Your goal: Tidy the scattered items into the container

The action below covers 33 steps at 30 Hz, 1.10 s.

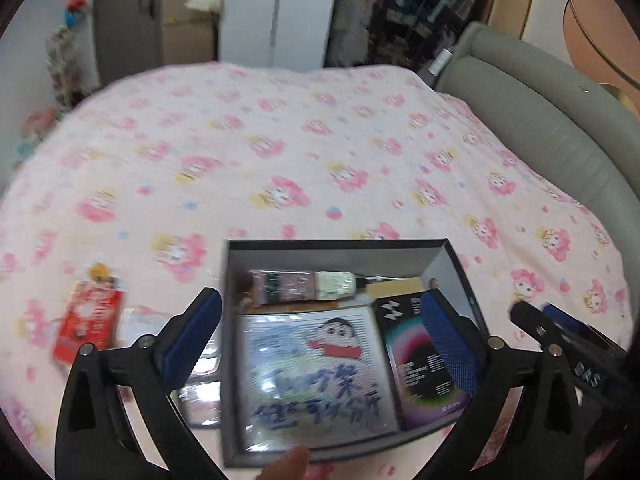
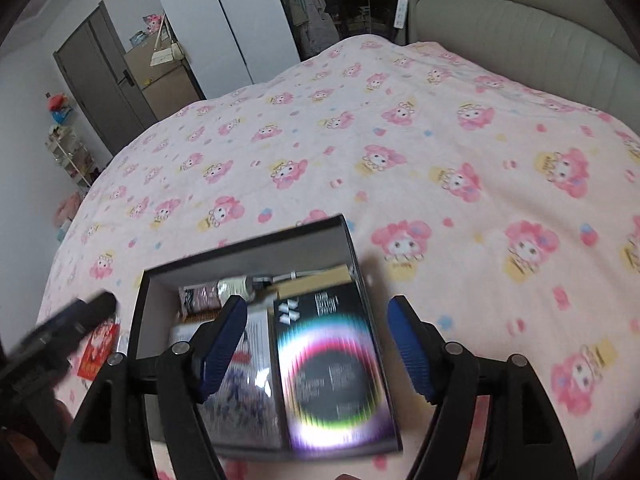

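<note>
A dark open box sits on the pink bed. Inside lie a cartoon-printed packet, a black packet with a rainbow ring, a tube and a tan item. My left gripper is open and empty, hovering over the box. My right gripper is open and empty above the box's right side; it also shows in the left wrist view. A red packet and clear packets lie on the bed left of the box.
The pink cartoon-print blanket covers the bed. A grey padded headboard runs along the right. Wardrobes, a door and shelves stand beyond the bed's far edge. A fingertip shows at the box's near edge.
</note>
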Available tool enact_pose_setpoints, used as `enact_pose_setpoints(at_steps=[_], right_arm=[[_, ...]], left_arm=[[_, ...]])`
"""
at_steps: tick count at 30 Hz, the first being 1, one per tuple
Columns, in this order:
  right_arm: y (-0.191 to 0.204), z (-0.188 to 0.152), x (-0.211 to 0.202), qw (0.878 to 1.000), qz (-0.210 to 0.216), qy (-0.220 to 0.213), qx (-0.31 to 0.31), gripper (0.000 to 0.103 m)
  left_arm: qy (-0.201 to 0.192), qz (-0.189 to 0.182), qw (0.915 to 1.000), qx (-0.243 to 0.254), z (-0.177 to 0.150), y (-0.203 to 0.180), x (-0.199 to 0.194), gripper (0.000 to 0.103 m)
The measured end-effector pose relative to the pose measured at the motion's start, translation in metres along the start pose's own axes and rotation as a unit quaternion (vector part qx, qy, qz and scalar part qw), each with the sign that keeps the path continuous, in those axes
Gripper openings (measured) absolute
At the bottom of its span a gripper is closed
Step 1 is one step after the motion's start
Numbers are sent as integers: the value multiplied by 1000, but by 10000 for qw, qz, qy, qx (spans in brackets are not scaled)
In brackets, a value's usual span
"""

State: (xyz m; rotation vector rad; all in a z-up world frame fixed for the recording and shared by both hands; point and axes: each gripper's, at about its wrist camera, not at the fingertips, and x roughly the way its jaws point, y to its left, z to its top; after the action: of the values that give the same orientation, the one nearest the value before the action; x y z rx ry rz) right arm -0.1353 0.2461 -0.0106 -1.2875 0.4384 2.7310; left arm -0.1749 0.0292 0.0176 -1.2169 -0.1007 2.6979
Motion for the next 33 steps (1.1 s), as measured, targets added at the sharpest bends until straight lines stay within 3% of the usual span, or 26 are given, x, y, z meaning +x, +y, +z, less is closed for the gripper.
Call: enact_pose_setpoints(at_steps=[5, 10, 16, 27, 33], right_arm=[[13, -25, -53, 9996, -3, -235, -134, 71], [30, -56, -97, 9970, -181, -595, -452, 72], [40, -88, -134, 9934, -280, -917, -634, 73], [45, -115, -147, 9923, -181, -954, -772, 73], [48, -124, -144, 9932, -101, -841, -803, 73]], left_arm=[[-315, -42, 9994, 107, -14, -4, -61, 102], [-635, 188, 9974, 272, -42, -9, -114, 102], [-888, 230, 9957, 154, -80, -1, -157, 102], [-745, 547, 9957, 41, -121, 12, -163, 102], [-706, 436, 9965, -64, -128, 15, -164, 102]])
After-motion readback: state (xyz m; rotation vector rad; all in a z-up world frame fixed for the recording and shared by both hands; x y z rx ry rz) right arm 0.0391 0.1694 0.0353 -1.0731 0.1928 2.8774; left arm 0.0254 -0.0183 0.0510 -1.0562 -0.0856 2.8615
